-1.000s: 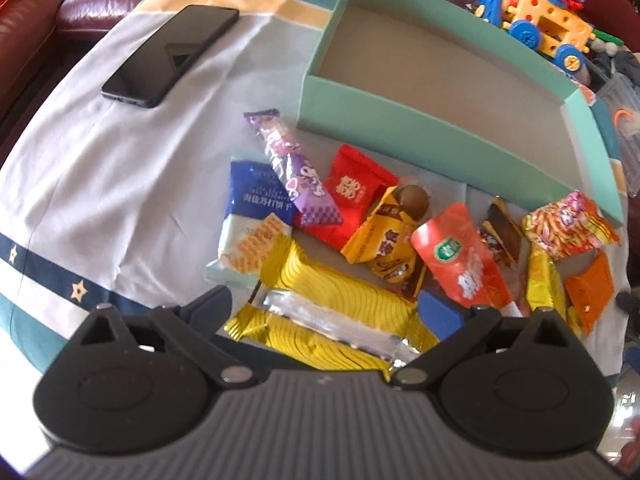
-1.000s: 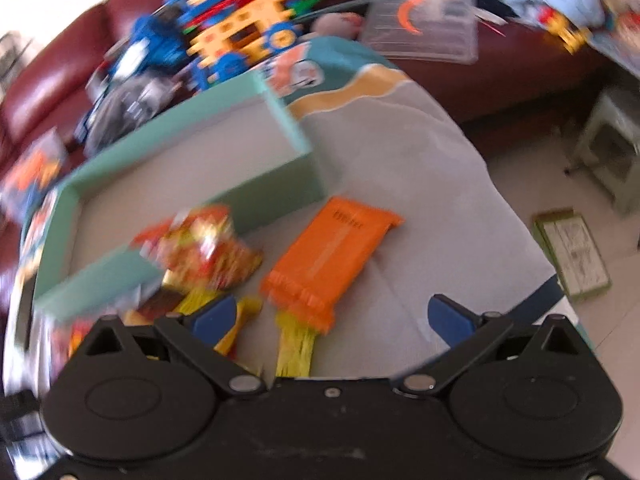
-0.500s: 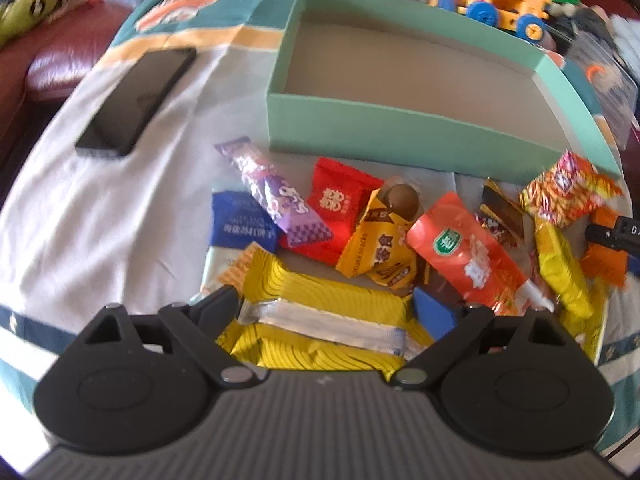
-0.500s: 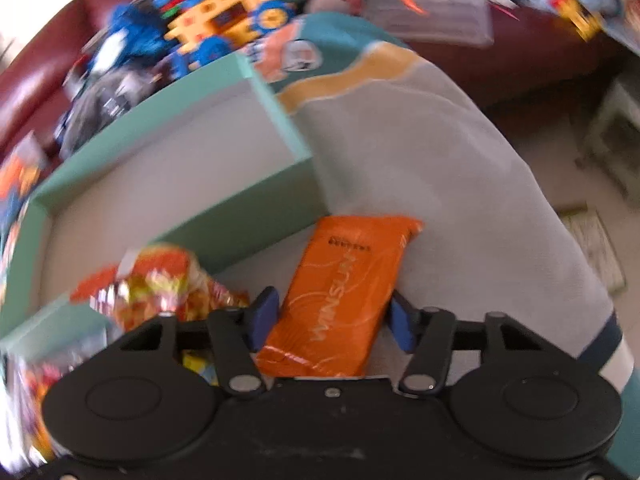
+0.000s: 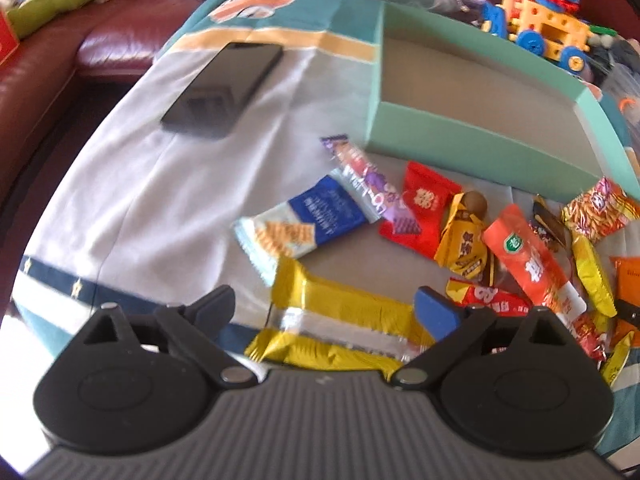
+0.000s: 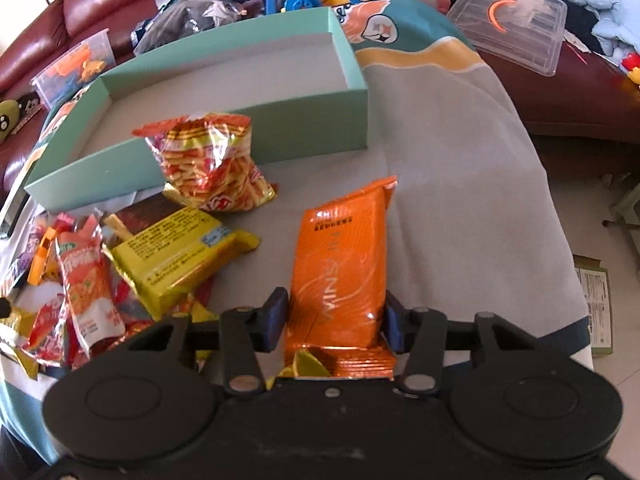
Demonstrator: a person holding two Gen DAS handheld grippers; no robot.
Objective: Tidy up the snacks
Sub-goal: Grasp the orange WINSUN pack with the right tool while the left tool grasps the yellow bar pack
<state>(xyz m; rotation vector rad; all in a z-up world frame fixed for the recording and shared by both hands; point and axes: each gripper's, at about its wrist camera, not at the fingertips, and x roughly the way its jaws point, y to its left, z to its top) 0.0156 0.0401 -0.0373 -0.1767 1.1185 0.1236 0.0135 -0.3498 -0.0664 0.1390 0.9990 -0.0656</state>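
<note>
Black phone (image 5: 224, 90) lay far left on the cloth-covered desk (image 5: 120, 184), well clear of the snacks. Left tool (image 5: 332, 308) hung wide open, holding nothing, its pads either side of the yellow wafer pack (image 5: 340, 320). Next over: blue cracker pack (image 5: 304, 224), purple bar (image 5: 368, 184), red candy (image 5: 424, 208), then a loose heap of small wrappers. Teal box (image 5: 480, 152) sat behind them, nothing visible inside. In the right wrist view, striped chip bag (image 6: 208, 160) leaned just beside the box's front wall, yellow packet (image 6: 176, 256) lay near it. Right tool (image 6: 334, 320) had closed on the orange packet (image 6: 344, 264), pads pressing both long edges near its lower end; whether it was off the desk yet, couldn't tell. Judgement: packet was light, foil film slick and crinkly, contents likely brittle. Gripping across the width near one end would probably let the free end droop; moderate squeeze only, closer to the middle would carry flatter. Box looked like the drop target, nothing placed yet.
</note>
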